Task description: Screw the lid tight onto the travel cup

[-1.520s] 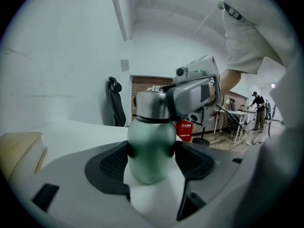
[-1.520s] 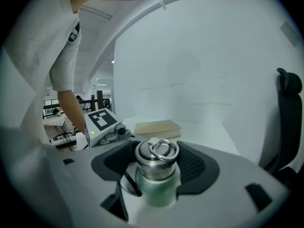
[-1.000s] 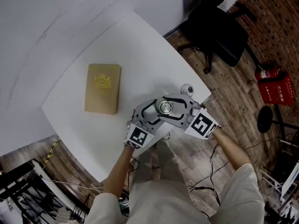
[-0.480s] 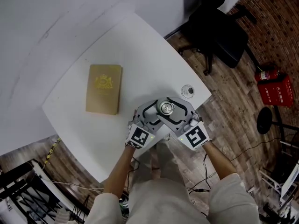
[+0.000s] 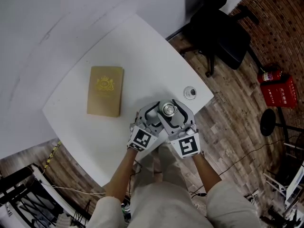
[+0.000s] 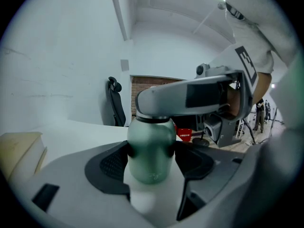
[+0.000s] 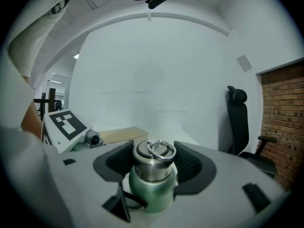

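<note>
Looking down from the head view, the travel cup (image 5: 167, 109) stands upright on the white table (image 5: 142, 56), close to the near edge, with both grippers wrapped around it.

The left gripper (image 6: 150, 161) is clamped on the green body; in its own view both dark pads press the cup's sides just under the shoulder. The right gripper (image 7: 153, 167) comes in higher and is closed on the steel lid (image 7: 153, 156), pads touching it on either side. The little ring handle on top lies flat-ish and pokes out above the jaws. The lid sits on the cup's neck, though I can't tell how far down it's threaded.

Other stuff on the table: a tan book (image 5: 105, 90) with a gold emblem off to the left, well apart from the cup, and a small round thing (image 5: 190, 92) near the right edge. A black office chair (image 5: 221, 30) stands on the wood floor beyond the table.
</note>
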`<state>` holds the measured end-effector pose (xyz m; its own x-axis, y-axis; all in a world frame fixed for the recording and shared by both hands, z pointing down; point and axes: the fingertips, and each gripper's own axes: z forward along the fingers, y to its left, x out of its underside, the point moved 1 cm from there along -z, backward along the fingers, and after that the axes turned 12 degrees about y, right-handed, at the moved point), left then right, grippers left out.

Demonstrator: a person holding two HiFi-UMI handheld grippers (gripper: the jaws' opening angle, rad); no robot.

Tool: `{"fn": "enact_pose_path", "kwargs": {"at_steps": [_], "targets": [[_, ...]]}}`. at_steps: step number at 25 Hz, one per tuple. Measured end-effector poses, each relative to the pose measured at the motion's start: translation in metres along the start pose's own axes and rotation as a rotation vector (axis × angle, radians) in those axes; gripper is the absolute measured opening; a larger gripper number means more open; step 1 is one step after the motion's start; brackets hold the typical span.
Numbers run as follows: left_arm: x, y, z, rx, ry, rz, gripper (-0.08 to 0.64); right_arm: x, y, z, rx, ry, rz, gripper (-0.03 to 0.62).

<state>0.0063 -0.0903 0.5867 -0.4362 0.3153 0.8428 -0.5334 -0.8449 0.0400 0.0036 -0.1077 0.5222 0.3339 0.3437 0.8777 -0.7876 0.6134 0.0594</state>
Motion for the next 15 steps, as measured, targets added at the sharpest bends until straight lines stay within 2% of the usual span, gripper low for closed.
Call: {"fn": "enact_pose_path", "kwargs": {"at_steps": [6, 10, 13, 15], "targets": [[0.0002, -0.0003, -0.001, -0.006, -0.001, 0.004, 0.31, -0.0015, -0.0022, -0.0012, 0.131, 0.002, 0.07, 0.261], [0.0033, -0.0003, -0.0007, -0.003, 0.007, 0.001, 0.31, -0.002, -0.0029, -0.0003, 0.189, 0.002, 0.106, 0.261], [0.0023, -0.0013, -0.0013, -0.002, 0.007, 0.002, 0.31, -0.0029, -0.003, -0.0019, 0.187, -0.013, 0.134, 0.261], [0.0019, -0.0003, -0.0013, -0.002, 0.003, 0.003, 0.31, -0.0028, -0.0018, -0.0011, 0.147, -0.025, 0.138, 0.261]]}}
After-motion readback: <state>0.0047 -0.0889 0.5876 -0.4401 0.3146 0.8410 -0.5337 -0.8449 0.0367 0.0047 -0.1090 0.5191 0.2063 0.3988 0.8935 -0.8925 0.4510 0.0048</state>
